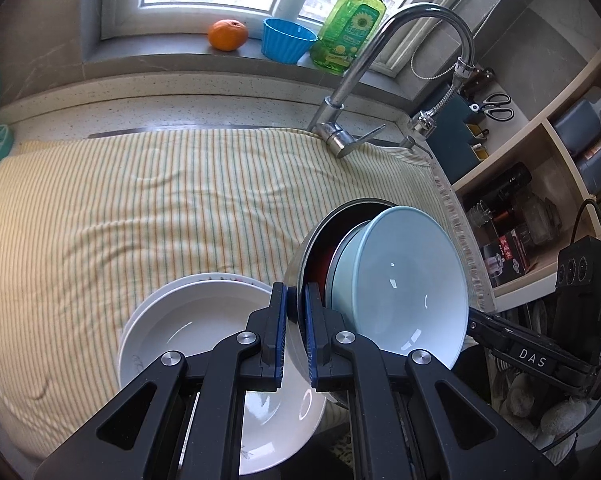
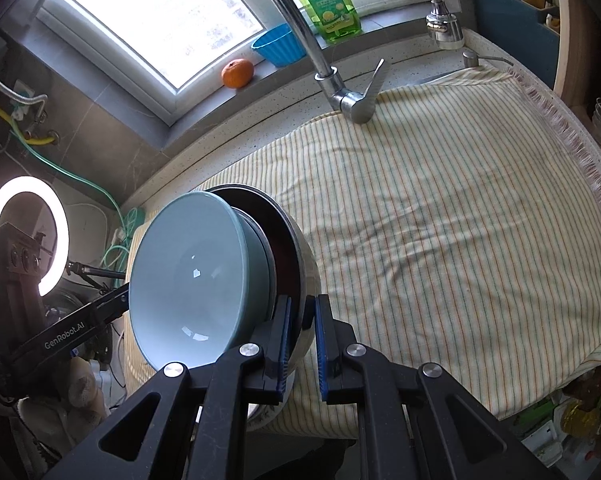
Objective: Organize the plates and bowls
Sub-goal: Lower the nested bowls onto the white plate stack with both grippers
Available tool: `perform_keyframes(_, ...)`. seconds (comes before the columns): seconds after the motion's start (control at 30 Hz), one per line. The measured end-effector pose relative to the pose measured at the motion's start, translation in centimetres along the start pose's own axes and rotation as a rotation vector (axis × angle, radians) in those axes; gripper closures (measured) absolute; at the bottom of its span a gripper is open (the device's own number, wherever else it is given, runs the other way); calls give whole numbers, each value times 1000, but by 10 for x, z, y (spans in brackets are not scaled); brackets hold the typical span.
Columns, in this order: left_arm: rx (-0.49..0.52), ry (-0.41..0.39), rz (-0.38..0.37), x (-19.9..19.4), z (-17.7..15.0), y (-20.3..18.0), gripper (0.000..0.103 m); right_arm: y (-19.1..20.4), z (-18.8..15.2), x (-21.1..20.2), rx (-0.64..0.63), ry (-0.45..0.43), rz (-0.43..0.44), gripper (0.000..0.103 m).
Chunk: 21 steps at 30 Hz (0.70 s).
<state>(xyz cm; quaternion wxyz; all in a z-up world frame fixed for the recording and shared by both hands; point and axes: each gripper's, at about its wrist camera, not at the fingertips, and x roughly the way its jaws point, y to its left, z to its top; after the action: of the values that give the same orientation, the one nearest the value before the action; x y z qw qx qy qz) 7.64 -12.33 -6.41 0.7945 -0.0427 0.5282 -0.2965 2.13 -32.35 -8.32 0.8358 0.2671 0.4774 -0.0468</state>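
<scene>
A nested stack of bowls hangs tilted above the striped cloth [image 1: 140, 200]. The outer one is a steel bowl [image 1: 293, 270] with a dark red inside, and a light blue bowl [image 1: 400, 280] sits innermost. My left gripper [image 1: 295, 300] is shut on the steel bowl's rim. On the opposite side, my right gripper [image 2: 303, 308] is shut on the same steel bowl [image 2: 306, 264], with the light blue bowl [image 2: 188, 280] to its left. Below the left gripper, a stack of white plates [image 1: 196, 328] lies on the cloth.
A chrome faucet [image 1: 380, 52] arches over the cloth's far edge. An orange [image 1: 227, 35], a blue cup [image 1: 286, 40] and a green soap bottle [image 1: 350, 28] stand on the windowsill. Open shelves [image 1: 540, 184] with jars are on the right. A ring light [image 2: 26, 232] glows at left.
</scene>
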Motion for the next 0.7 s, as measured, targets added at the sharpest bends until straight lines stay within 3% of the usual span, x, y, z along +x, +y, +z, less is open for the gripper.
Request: perform_keyframes(0.7, -107, -22, 53, -31, -31, 51, 96, 50, -28, 30, -87, 93, 33, 92)
